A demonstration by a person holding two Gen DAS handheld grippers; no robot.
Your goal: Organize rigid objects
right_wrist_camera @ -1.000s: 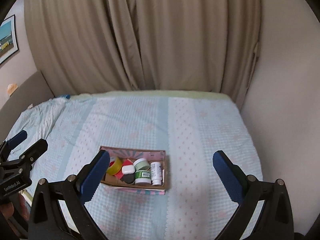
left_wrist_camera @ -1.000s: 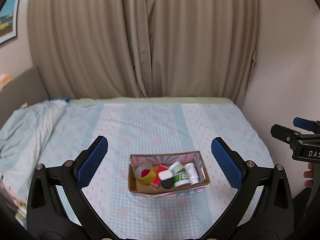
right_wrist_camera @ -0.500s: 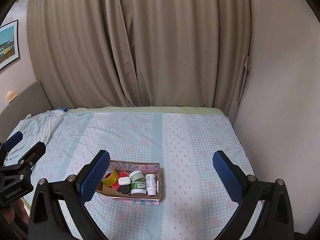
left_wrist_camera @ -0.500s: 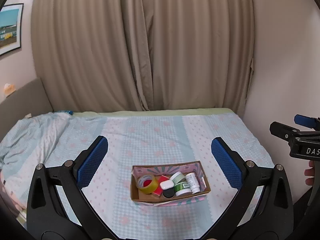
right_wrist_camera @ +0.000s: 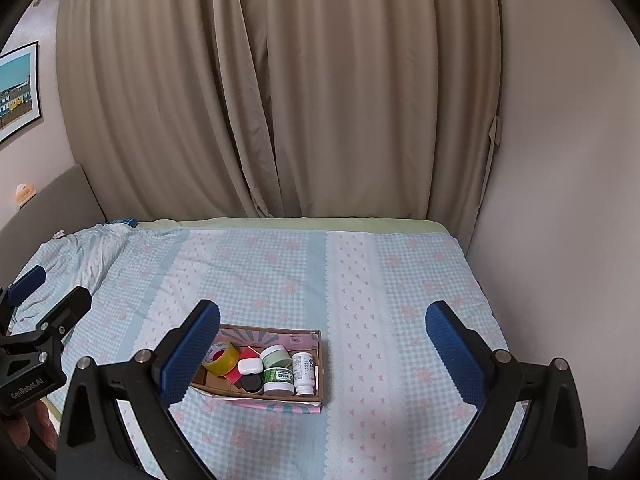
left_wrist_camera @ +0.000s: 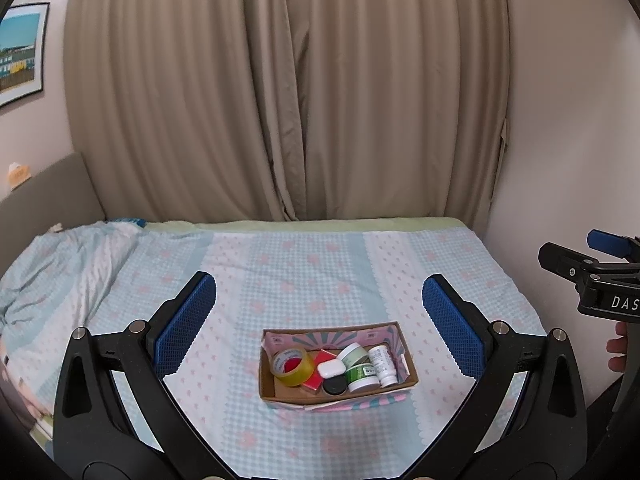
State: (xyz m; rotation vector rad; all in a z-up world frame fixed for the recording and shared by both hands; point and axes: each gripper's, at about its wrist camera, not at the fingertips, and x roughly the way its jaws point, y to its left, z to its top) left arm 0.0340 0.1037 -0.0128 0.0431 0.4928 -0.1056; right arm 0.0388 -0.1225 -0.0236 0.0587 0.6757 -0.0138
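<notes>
Two grippers, left gripper and right gripper, fingers apart, empty, high above box; items boxed. Next: withdraw.

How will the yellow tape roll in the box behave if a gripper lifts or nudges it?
The tape roll looks like a rigid ring, so probably stiff and light for its size. It leans tilted against the cardboard box wall, so a nudge may flatten it. Its round, glossy rim could roll or slip once out.

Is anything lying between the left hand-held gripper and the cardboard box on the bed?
Nothing visible. Only bare bedspread lies between the open left hand-held gripper and the cardboard box, which sits just ahead of it.
</notes>
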